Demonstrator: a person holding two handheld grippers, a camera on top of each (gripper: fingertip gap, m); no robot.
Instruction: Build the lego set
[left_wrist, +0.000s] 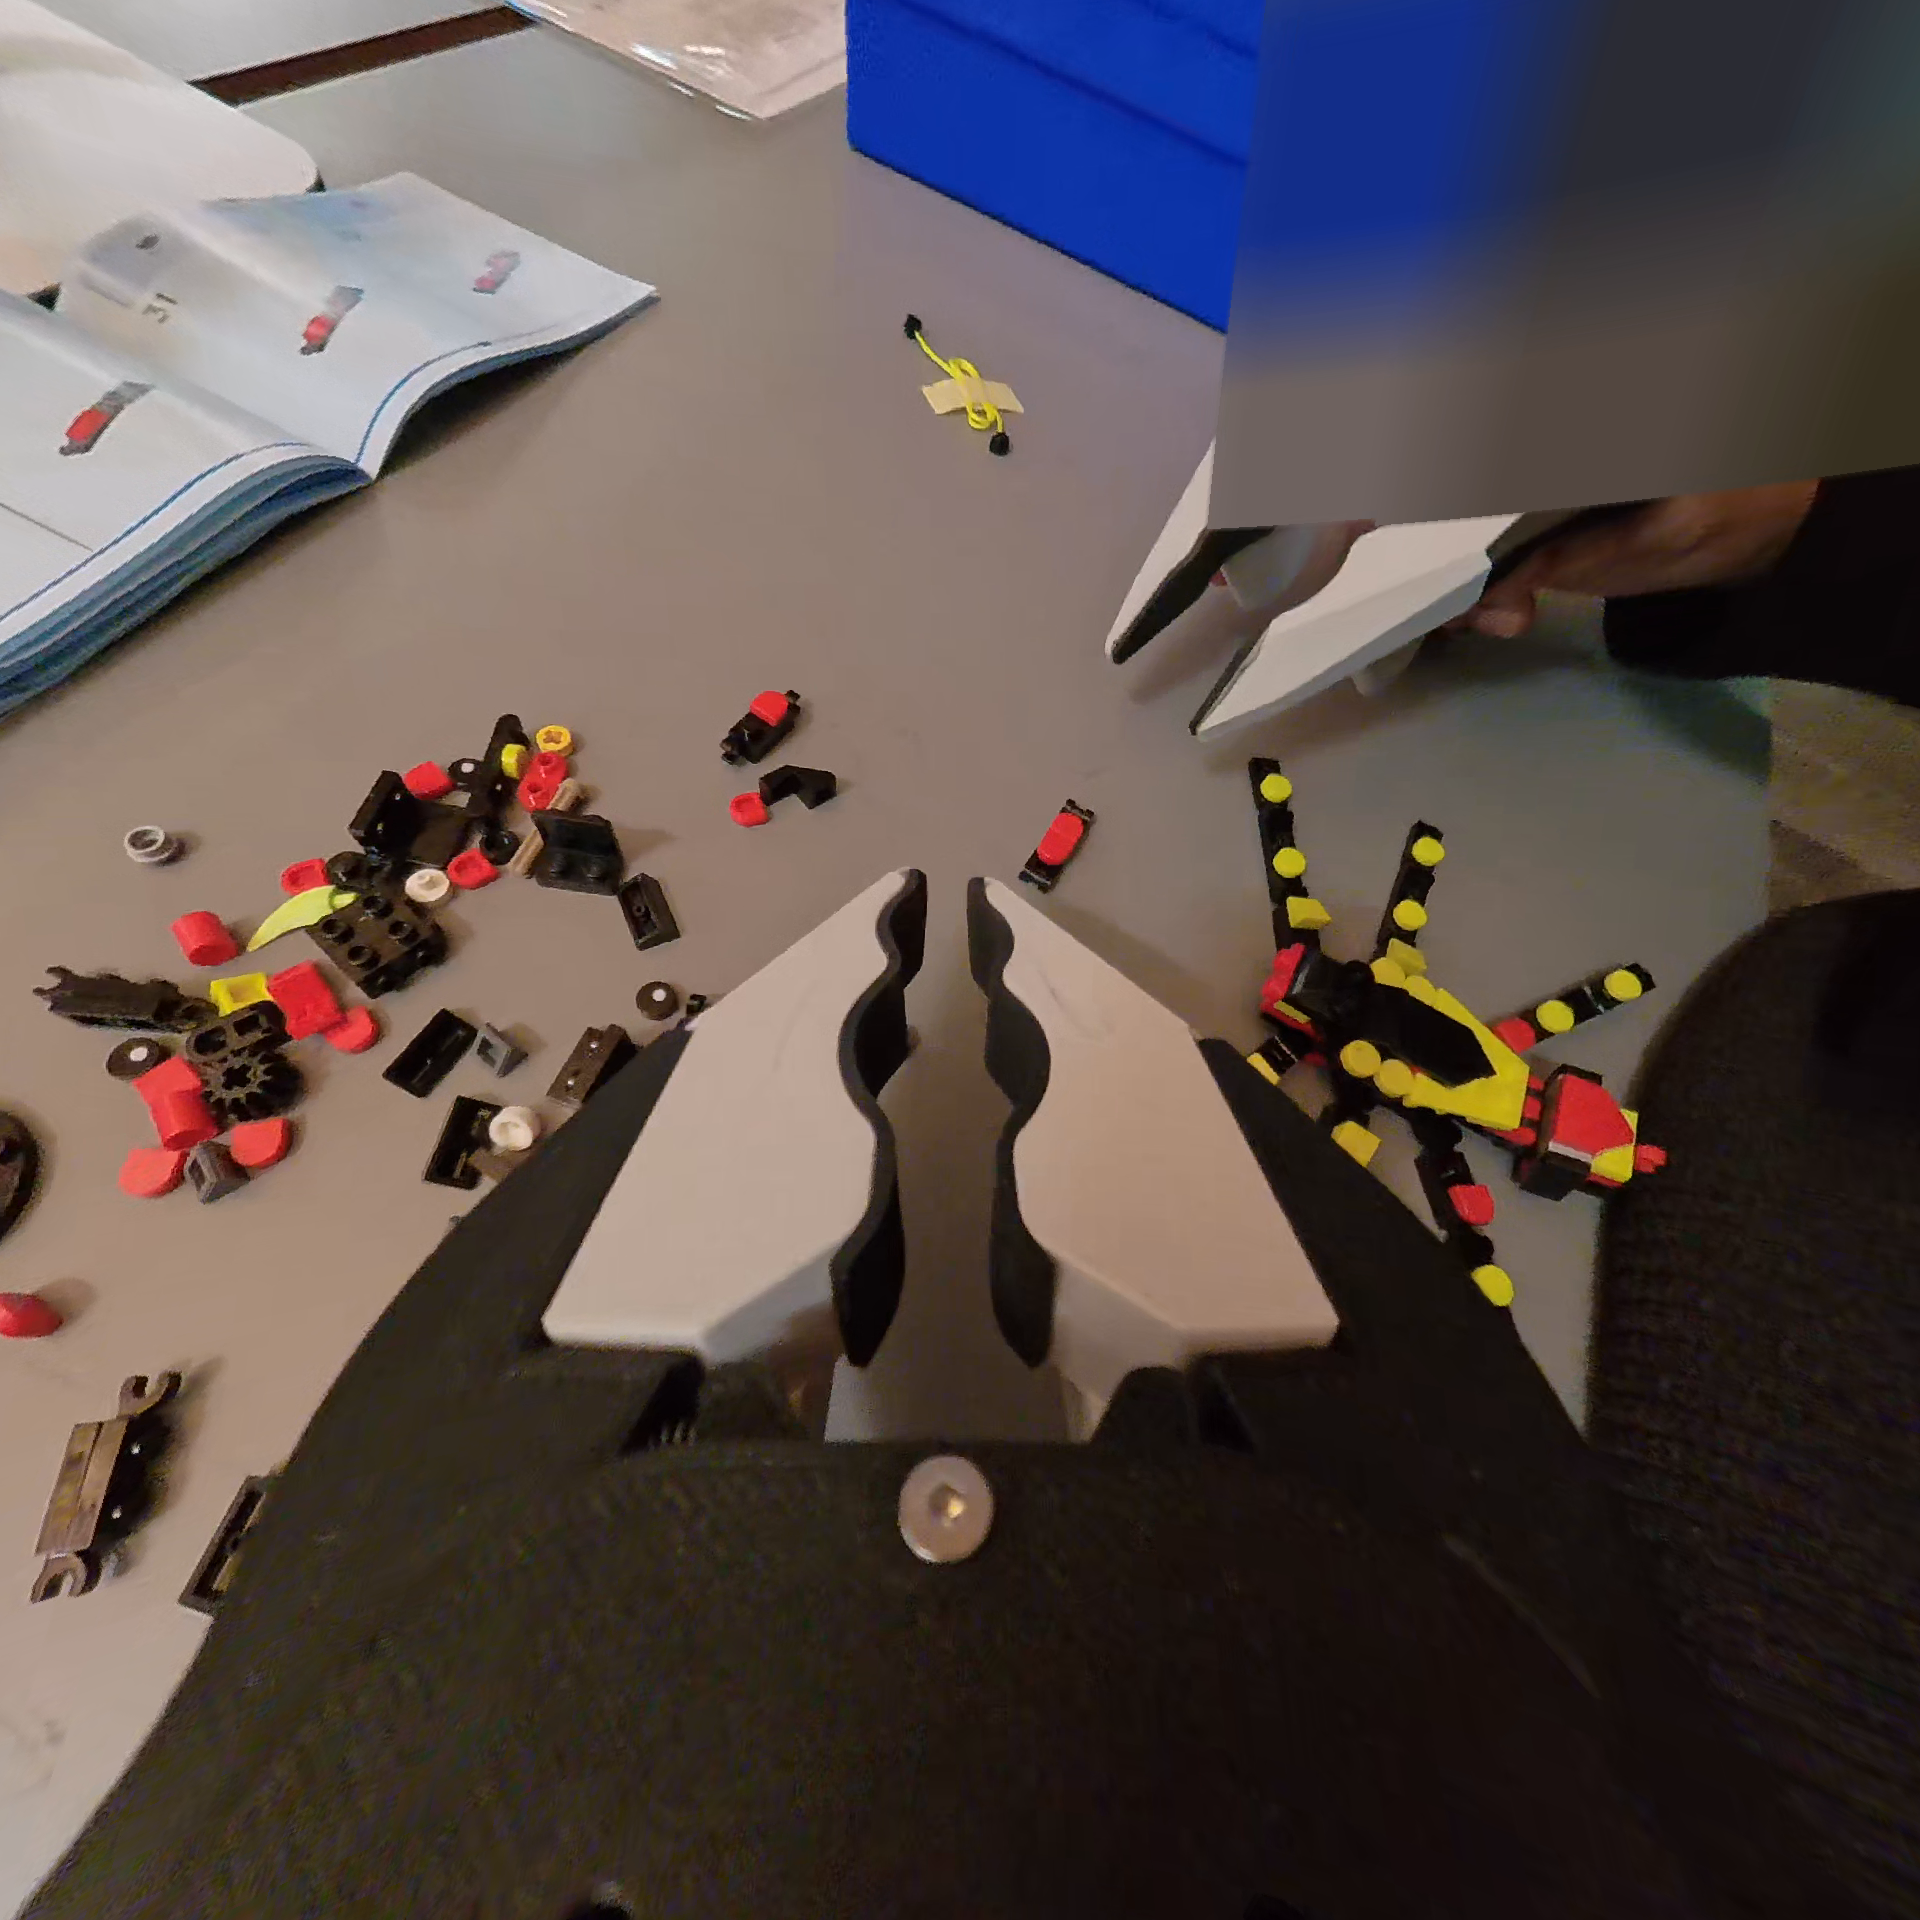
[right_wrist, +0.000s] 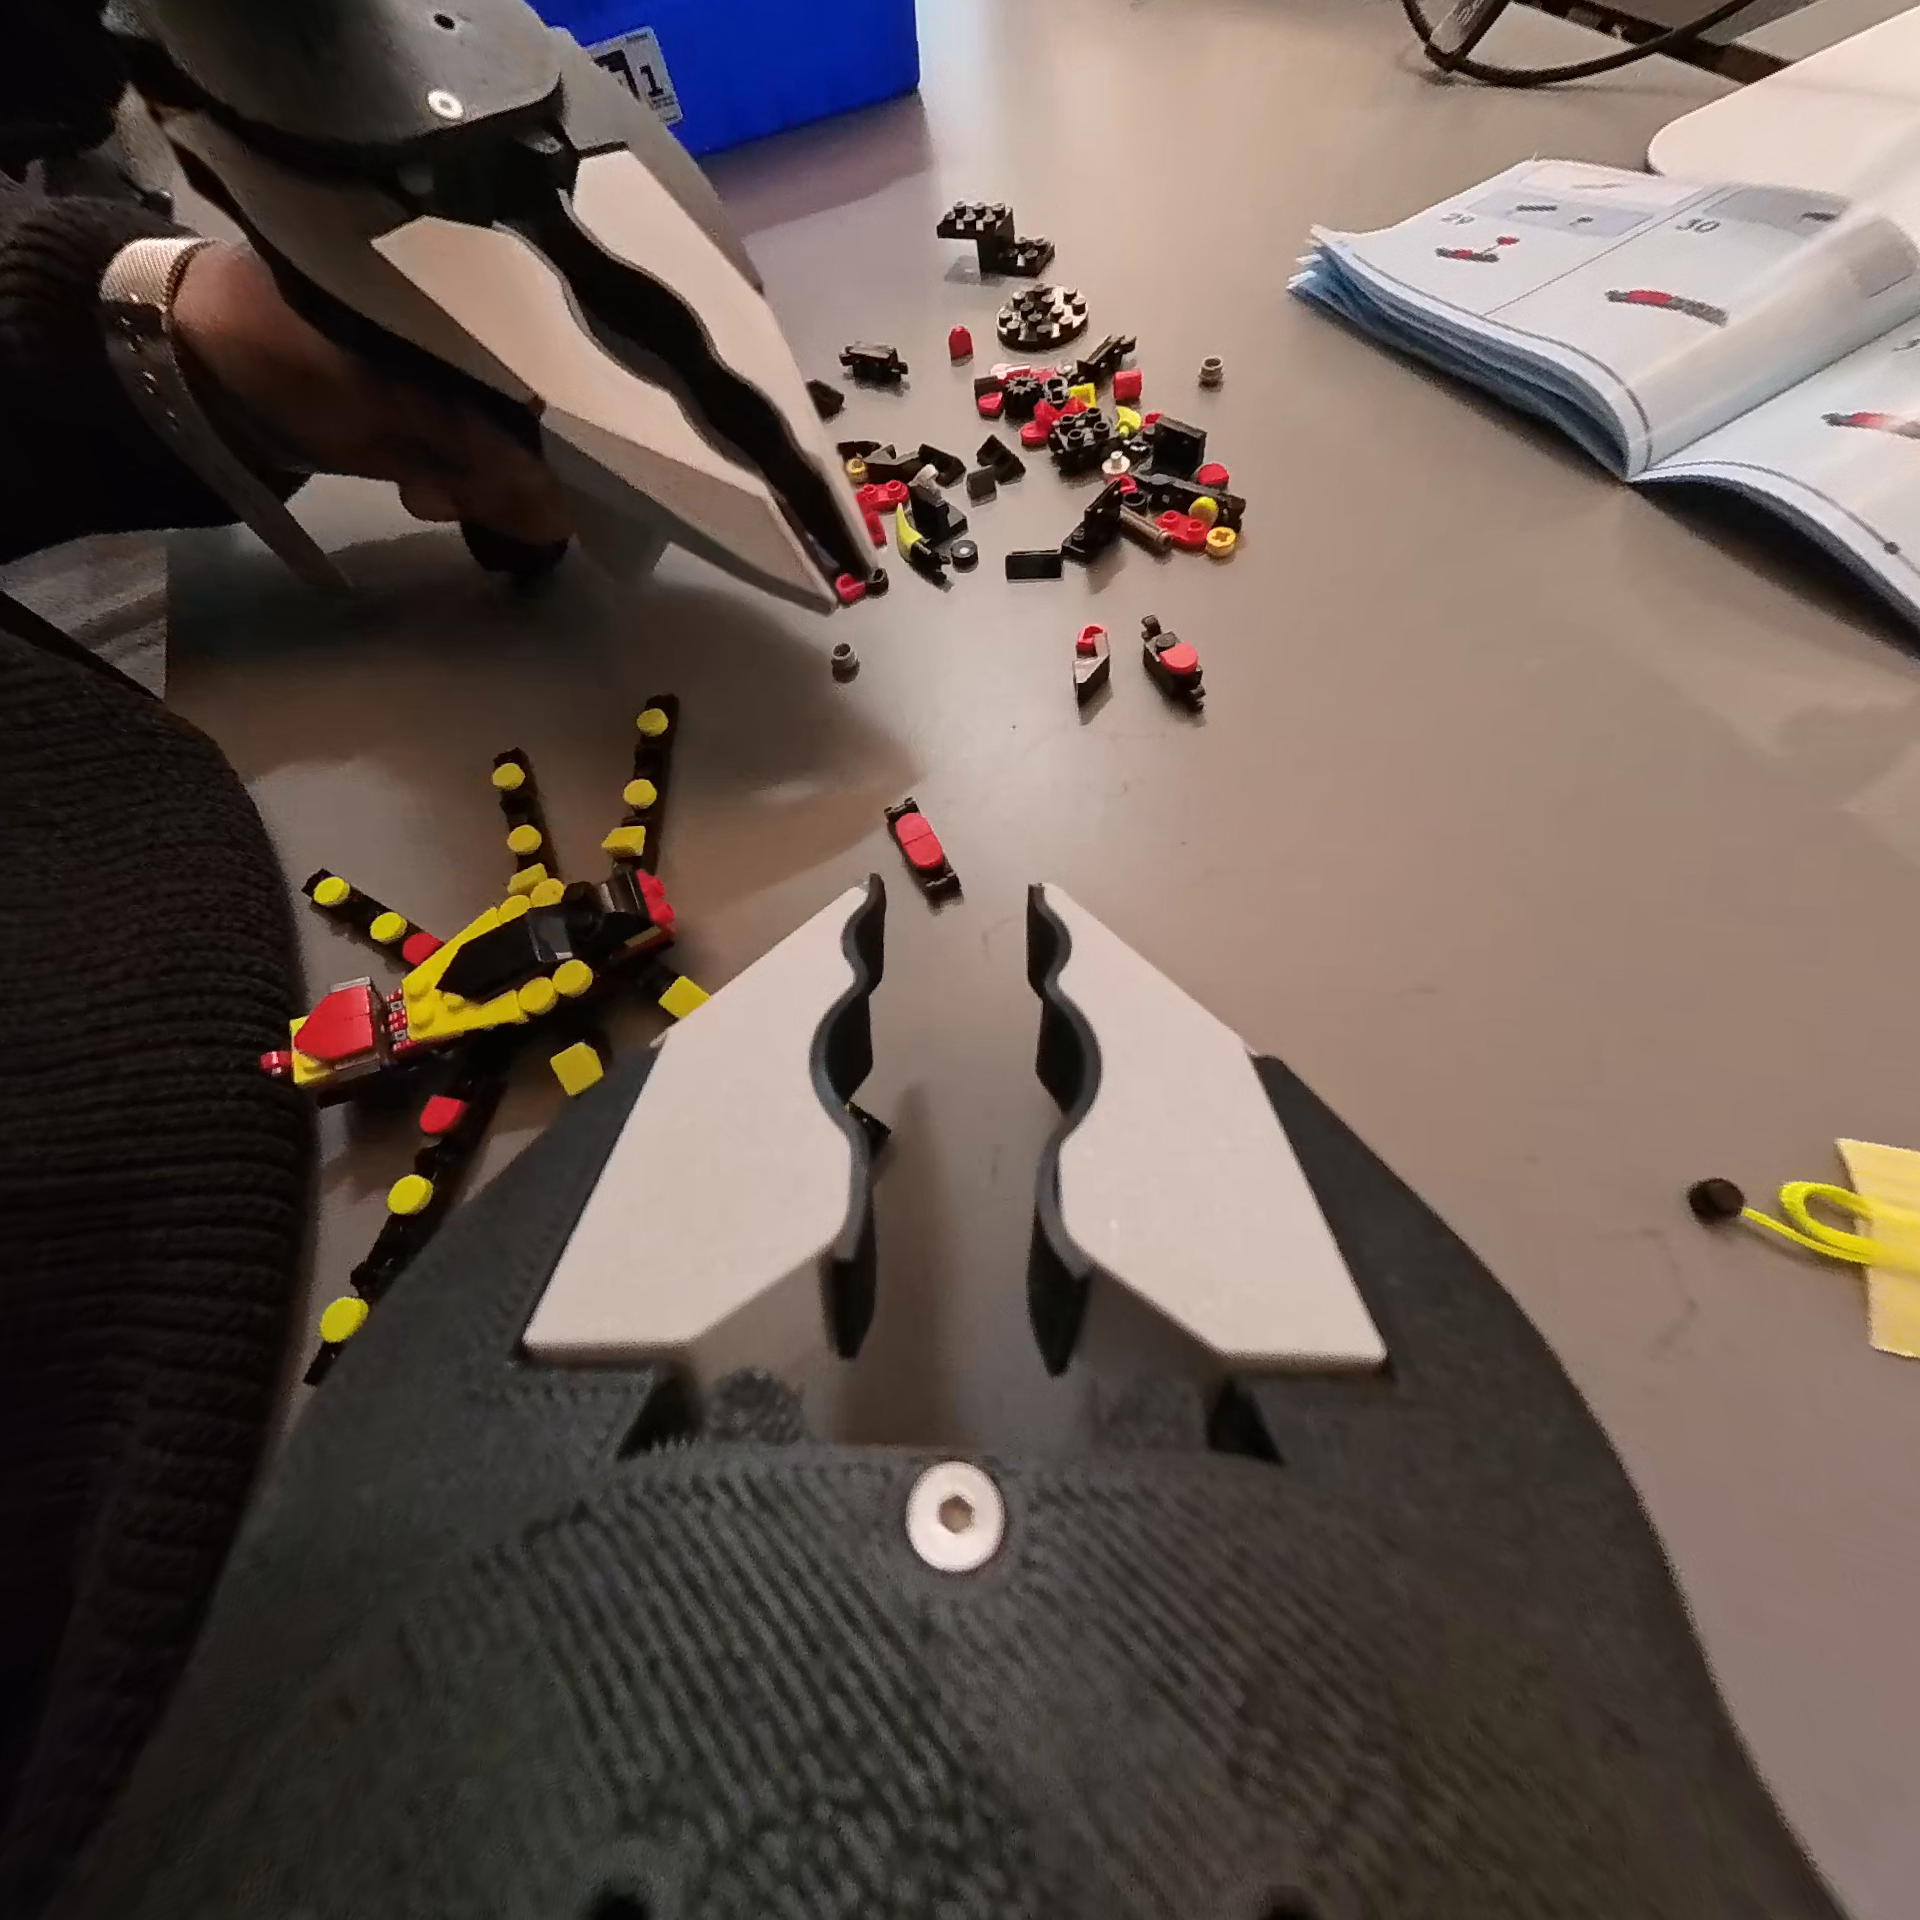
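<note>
The left gripper (right_wrist: 847, 587) is down at the near fringe of the loose brick pile (right_wrist: 1049, 436), its tips pinched on a small red piece (right_wrist: 850, 588); only the right wrist view catches that, since the left view shows just a narrow slit between its own fingers. The right gripper (right_wrist: 956, 894) hangs released over bare bench (right_wrist: 1455, 831), jaws apart, a red-and-black brick (right_wrist: 923, 847) just beyond its left tip. The spiky black, yellow and red model (right_wrist: 499, 977) lies by the bench's near edge, beside a knitted black sleeve (right_wrist: 135, 1039). Matte grey fingers, wavy black pads. An open booklet (left_wrist: 260, 353) lies beyond the pile.
</note>
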